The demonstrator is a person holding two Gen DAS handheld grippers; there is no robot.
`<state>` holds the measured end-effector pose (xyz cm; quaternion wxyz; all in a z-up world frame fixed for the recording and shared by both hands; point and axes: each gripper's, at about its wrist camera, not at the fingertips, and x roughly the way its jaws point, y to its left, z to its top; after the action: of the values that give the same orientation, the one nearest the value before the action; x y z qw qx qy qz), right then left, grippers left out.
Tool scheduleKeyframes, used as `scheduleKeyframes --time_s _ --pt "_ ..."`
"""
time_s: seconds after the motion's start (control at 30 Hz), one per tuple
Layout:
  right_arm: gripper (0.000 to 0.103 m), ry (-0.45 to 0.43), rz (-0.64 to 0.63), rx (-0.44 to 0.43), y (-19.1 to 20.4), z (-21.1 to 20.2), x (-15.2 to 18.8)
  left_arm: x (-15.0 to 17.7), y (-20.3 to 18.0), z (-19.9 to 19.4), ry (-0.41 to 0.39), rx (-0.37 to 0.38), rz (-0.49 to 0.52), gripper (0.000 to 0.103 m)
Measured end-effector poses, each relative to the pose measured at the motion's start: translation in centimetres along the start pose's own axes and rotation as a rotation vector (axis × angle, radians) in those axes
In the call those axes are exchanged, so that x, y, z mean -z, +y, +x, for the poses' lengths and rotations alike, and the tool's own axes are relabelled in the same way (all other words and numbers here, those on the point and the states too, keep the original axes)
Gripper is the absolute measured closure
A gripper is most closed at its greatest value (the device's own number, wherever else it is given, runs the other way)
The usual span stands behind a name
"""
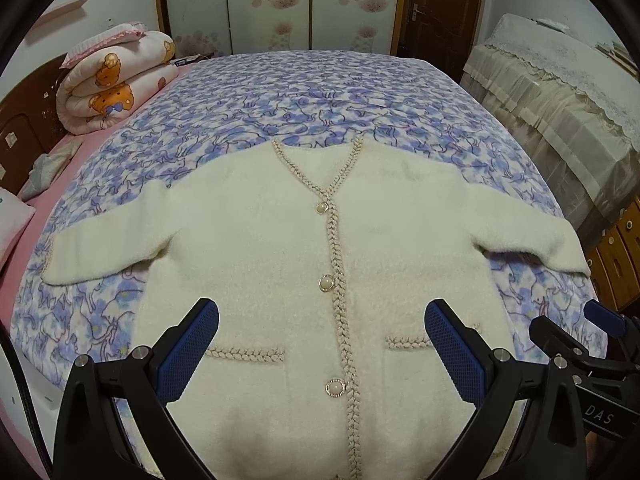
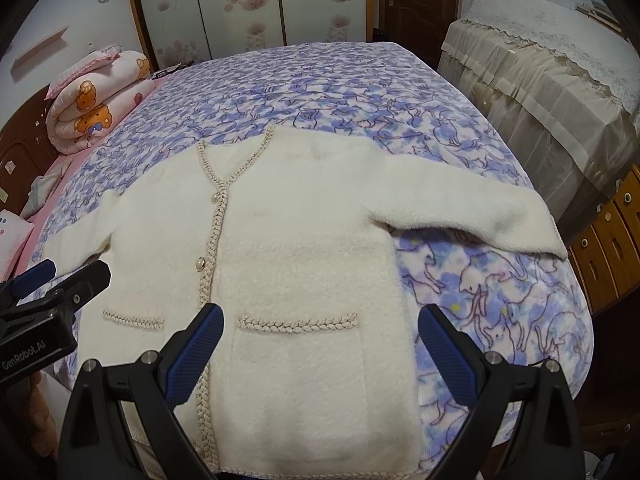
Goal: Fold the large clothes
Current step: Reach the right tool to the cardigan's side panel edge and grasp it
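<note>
A cream fluffy cardigan point(image 1: 280, 248) point(image 2: 304, 240) lies flat and face up on the bed, buttoned, with braided trim, pearl buttons and two front pockets. Both sleeves are spread out to the sides. My left gripper point(image 1: 322, 318) hovers open above the lower front, near the hem, with nothing between its blue pads. My right gripper point(image 2: 320, 318) hangs open over the right pocket point(image 2: 298, 344). Each gripper shows at the edge of the other's view: the right gripper point(image 1: 576, 332) and the left gripper point(image 2: 60, 276).
The bed carries a blue and purple cat-print blanket point(image 1: 304, 96) over a pink sheet point(image 1: 16, 280). A folded bear-print quilt point(image 1: 116, 76) sits at the far left. A covered cabinet point(image 1: 560, 92) and wooden drawers point(image 1: 616, 256) stand to the right, close to the bed edge.
</note>
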<state>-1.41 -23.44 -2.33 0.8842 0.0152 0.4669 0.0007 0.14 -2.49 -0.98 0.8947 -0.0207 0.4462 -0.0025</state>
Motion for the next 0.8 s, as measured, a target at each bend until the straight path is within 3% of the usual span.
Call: scheduleKeyframes --time_s 0.33,0.5,0.8 --pt "0.005 -0.034 0.025 0.007 -2.4 0.4 -1.4 -2.0 -2.1 0.9 -0.033 0.020 0.037 0.001" --pt "0.005 -0.055 0.025 0.023 -4.4 0.7 -2.7 -4.2 -4.2 2.0 -0.023 0.029 0.076 0.001" --pt "0.005 -0.091 0.069 0.074 -9.7 1.7 -5.6 -9.1 -9.6 3.8 -0.085 0.017 0.141 0.001"
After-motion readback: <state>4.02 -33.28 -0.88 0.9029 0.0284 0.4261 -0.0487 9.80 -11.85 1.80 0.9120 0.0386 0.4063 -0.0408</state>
